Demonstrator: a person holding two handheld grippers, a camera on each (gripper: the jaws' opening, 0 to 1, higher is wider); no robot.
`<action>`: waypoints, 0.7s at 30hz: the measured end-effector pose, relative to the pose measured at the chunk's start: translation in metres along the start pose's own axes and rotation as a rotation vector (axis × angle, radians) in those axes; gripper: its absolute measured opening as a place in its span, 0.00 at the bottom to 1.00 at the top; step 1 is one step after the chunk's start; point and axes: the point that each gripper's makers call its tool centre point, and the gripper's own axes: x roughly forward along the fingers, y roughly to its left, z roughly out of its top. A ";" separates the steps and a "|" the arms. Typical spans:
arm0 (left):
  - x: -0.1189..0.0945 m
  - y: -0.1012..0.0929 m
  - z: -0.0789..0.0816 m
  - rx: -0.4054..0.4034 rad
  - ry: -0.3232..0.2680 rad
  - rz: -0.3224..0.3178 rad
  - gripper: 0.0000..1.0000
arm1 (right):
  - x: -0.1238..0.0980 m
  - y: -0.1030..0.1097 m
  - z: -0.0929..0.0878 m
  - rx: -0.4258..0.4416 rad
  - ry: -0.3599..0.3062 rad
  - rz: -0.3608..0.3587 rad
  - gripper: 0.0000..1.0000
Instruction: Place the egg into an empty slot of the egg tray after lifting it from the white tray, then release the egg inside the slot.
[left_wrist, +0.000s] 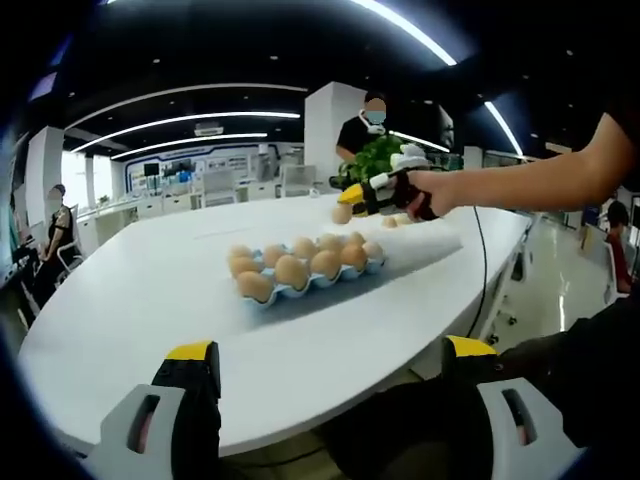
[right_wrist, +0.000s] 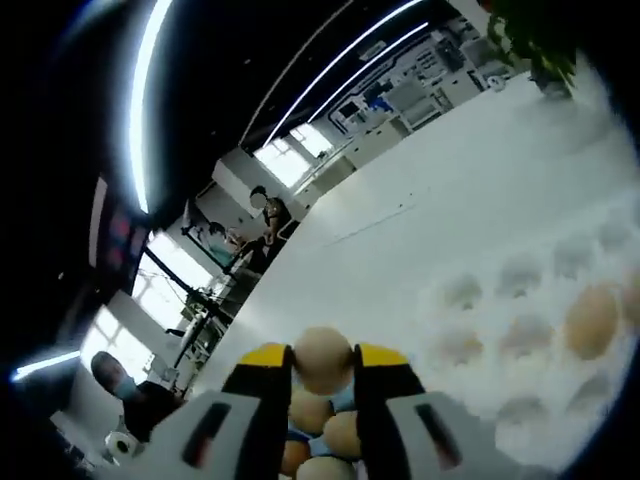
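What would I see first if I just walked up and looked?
Probably the egg pinched between the yellow tips of the right gripper, held up over the white tray. Next, the blue egg tray nearly full of brown eggs, in the middle of the big white table. The left gripper waits open at the table's near edge.

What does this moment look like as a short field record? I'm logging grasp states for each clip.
right gripper: shut on the egg, lifted off the white tray
same gripper from the left gripper view: above the table, beyond the egg tray
left gripper: jaws apart, holding nothing, at the near table edge
egg tray: blue, many eggs in it; empty slots cannot be made out
white tray: at least one egg left
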 end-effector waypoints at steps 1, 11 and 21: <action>0.000 -0.001 -0.001 0.005 0.004 -0.002 0.93 | 0.005 0.004 -0.002 -0.001 0.007 0.007 0.24; -0.004 0.003 -0.001 0.000 0.008 0.009 0.93 | 0.057 0.041 -0.017 -0.046 0.081 0.055 0.24; -0.009 0.005 -0.006 -0.013 0.009 0.021 0.93 | 0.086 0.045 -0.033 -0.303 0.190 -0.011 0.24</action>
